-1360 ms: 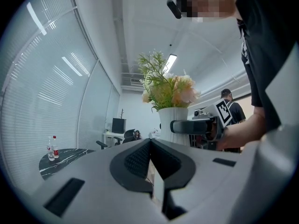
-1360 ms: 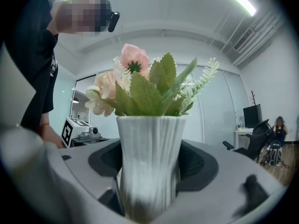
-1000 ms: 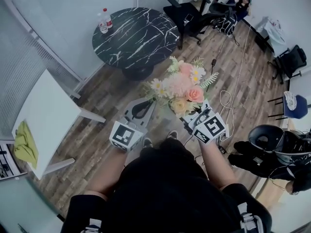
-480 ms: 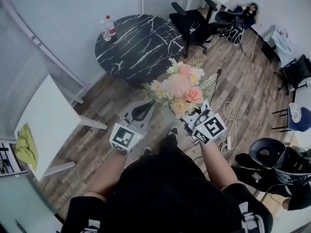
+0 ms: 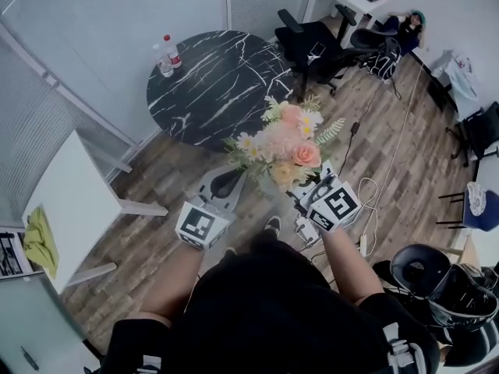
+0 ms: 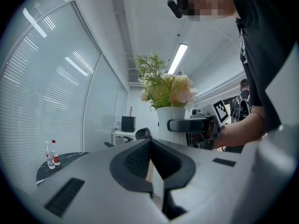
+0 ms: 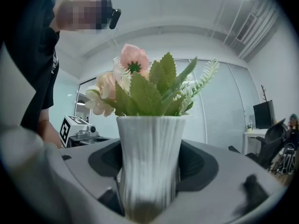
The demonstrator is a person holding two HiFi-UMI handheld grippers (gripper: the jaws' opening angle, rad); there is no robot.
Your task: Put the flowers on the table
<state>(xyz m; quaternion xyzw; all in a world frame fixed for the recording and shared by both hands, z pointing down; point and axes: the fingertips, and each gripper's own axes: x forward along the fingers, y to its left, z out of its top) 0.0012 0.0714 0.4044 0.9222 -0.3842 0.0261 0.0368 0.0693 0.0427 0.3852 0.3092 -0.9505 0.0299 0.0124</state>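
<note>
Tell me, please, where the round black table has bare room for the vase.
Nearly the whole marble top is bare, so the vase should fit centrally. Only two bottles stand at its far left edge; an office chair crowds its right side.

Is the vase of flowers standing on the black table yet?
No, the right gripper clamps the white vase in the air, short of the black table.

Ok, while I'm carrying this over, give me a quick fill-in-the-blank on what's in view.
The right gripper is shut on the white ribbed ____ that holds the flowers.
The left gripper, jaws together, holds ____.
Two ____ stand on the round black marble table.
Missing words: vase; nothing; bottles.
</note>
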